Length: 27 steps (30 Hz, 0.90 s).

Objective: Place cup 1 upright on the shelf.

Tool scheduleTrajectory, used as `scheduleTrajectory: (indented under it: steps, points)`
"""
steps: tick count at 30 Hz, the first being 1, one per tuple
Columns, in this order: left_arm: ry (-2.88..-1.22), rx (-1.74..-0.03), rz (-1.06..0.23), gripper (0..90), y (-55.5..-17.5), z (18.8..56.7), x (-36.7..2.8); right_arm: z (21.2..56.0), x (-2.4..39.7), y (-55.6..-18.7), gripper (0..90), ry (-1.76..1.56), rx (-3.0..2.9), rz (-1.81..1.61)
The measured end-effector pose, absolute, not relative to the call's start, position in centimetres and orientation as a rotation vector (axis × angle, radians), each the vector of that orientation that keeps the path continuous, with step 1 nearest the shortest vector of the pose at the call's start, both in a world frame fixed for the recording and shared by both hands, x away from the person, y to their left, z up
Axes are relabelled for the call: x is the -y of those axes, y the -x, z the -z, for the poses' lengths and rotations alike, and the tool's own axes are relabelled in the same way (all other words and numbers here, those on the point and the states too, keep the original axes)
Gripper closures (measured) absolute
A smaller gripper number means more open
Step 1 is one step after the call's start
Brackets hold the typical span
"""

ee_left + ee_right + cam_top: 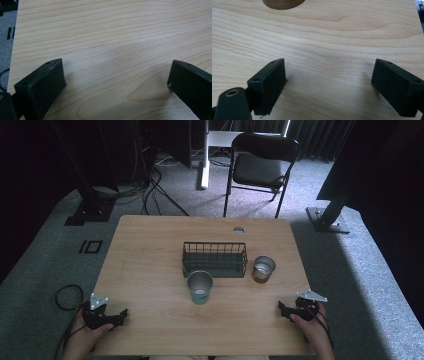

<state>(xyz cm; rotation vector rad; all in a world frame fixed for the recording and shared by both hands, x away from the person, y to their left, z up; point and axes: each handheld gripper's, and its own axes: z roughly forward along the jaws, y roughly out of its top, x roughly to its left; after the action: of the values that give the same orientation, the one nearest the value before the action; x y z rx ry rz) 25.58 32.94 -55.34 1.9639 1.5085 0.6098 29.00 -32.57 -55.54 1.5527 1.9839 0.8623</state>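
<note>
- The wooden surface (150, 255) carries a dark wire basket (215, 259) near its middle, long side running left to right.
- A teal cup (200, 288) with a metallic inside stands just near of the basket, at its left half; whether they touch cannot be told from the high view.
- A brown cup (263, 269) with a shiny rim stands just right of the basket, close beside its right end.
- The left gripper (116, 317) rests at the near left corner of the surface, held by the person's left hand (82, 332), a grey three-cornered plate on top; its cable loops over the grey carpet (45, 265) to the left.
- The left gripper view looks down on bare wood grain between jaws set wide apart with nothing between them (a strip of carpet shows at its left edge).
- The right gripper (284, 309) sits at the near right edge in the person's right hand (315, 327), well apart from both cups.
- The right gripper view shows its jaws spread wide on bare wood, and, at the top edge, the curved base of the brown cup (283, 3), something the left gripper view lacks.
- The high view alone takes in the black folding chair (262, 165) on the far side of the surface, and dark stands to either side.
</note>
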Motion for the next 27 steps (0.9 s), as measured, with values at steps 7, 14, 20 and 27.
scheduleTrajectory:
  steps: [7,14,20,27]
  points:
    - [-1.964,-1.509,-0.609,1.7,-25.57,55.33,-32.94,55.54,32.57,-29.00,11.6,-1.554,-1.984,-0.862]
    - [-1.972,-1.499,-0.606,1.7,-25.57,55.33,-33.00,55.55,32.58,-28.99,11.6,-1.554,-1.983,-0.863]
    - [-2.012,-1.424,-0.577,1.8,-25.45,55.33,-33.29,55.55,32.58,-28.99,11.6,-1.554,-1.983,-0.863]
    - [-2.025,-1.380,-0.579,1.8,-25.42,55.04,-33.03,55.55,32.57,-28.99,11.6,-1.554,-1.983,-0.862]
